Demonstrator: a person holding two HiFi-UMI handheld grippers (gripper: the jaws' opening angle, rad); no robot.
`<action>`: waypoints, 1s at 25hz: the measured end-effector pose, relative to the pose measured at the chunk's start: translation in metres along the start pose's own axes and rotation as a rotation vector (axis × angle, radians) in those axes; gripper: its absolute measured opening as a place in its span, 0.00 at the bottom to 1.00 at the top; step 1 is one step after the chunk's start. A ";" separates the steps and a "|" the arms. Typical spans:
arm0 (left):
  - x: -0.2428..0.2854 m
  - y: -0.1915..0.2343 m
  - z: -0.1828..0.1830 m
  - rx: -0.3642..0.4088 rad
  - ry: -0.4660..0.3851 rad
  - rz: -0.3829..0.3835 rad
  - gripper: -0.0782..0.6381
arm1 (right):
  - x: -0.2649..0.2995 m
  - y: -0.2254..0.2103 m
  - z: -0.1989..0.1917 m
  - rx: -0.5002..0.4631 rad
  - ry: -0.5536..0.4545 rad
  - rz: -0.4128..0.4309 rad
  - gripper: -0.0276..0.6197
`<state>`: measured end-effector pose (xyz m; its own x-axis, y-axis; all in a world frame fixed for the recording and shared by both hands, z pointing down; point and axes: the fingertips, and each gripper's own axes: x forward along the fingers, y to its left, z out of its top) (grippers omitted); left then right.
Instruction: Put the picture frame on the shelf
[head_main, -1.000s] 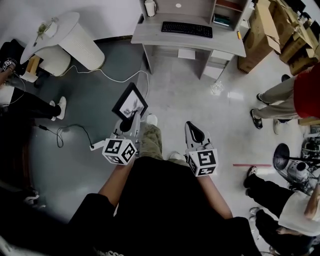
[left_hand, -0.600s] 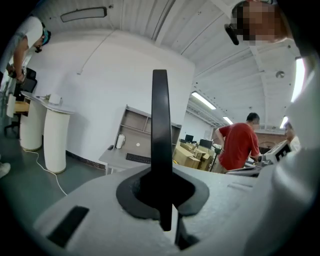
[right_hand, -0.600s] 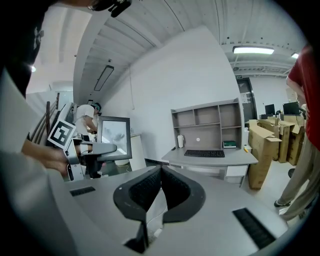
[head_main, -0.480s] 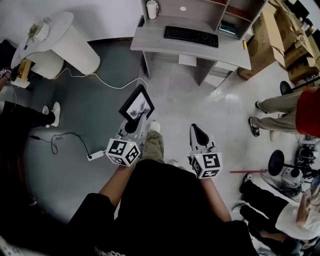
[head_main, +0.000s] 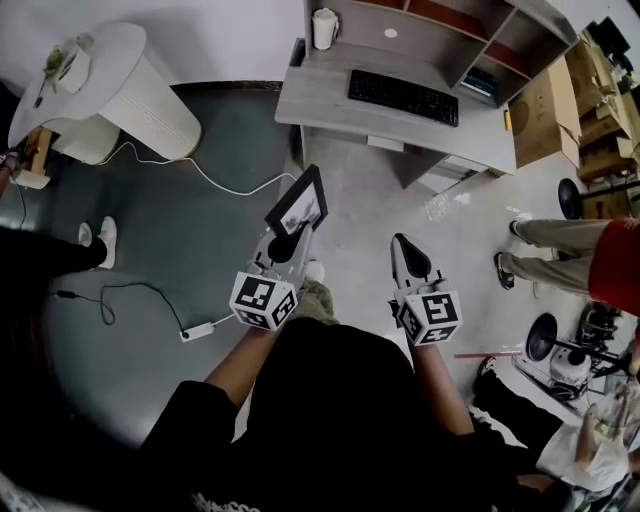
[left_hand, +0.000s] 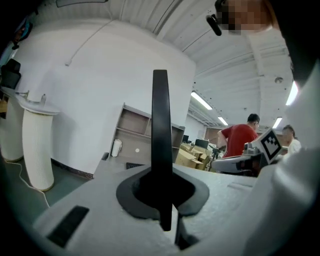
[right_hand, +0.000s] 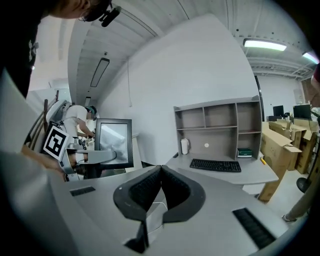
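A black picture frame (head_main: 300, 203) with a pale print stands upright in my left gripper (head_main: 284, 243), which is shut on its lower edge. In the left gripper view the frame (left_hand: 160, 145) shows edge-on, rising between the pads. My right gripper (head_main: 410, 256) is level with it to the right, shut with nothing between its jaws (right_hand: 159, 169). From the right gripper view the frame (right_hand: 114, 142) shows face-on at left. The grey desk (head_main: 330, 95) with its shelf unit (head_main: 470, 30) stands ahead, and the shelf unit (right_hand: 217, 120) has open compartments.
On the desk lie a black keyboard (head_main: 403, 97) and a white cup (head_main: 324, 28). A white ribbed stand (head_main: 120, 85) is at left, with a cable and power strip (head_main: 200, 329) on the dark floor. Cardboard boxes (head_main: 565, 95) and standing people (head_main: 590, 250) are at right.
The desk and shelf unit have drawn nearer and shifted right in the head view. Both grippers have moved forward together, and the frame is still held in the left one.
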<state>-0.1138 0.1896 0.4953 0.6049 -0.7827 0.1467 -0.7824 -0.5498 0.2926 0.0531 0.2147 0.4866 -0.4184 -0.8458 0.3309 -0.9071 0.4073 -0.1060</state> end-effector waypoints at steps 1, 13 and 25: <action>0.005 0.007 0.003 -0.003 0.000 -0.006 0.14 | 0.010 -0.001 0.003 0.000 0.005 -0.006 0.06; 0.059 0.105 0.051 0.008 -0.016 -0.029 0.14 | 0.110 -0.003 0.051 -0.011 0.005 -0.038 0.06; 0.077 0.160 0.077 0.025 -0.021 0.012 0.14 | 0.142 -0.017 0.052 0.014 -0.003 -0.041 0.06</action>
<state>-0.2041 0.0191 0.4804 0.5927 -0.7948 0.1304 -0.7930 -0.5475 0.2670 0.0069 0.0698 0.4868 -0.3814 -0.8625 0.3327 -0.9239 0.3679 -0.1054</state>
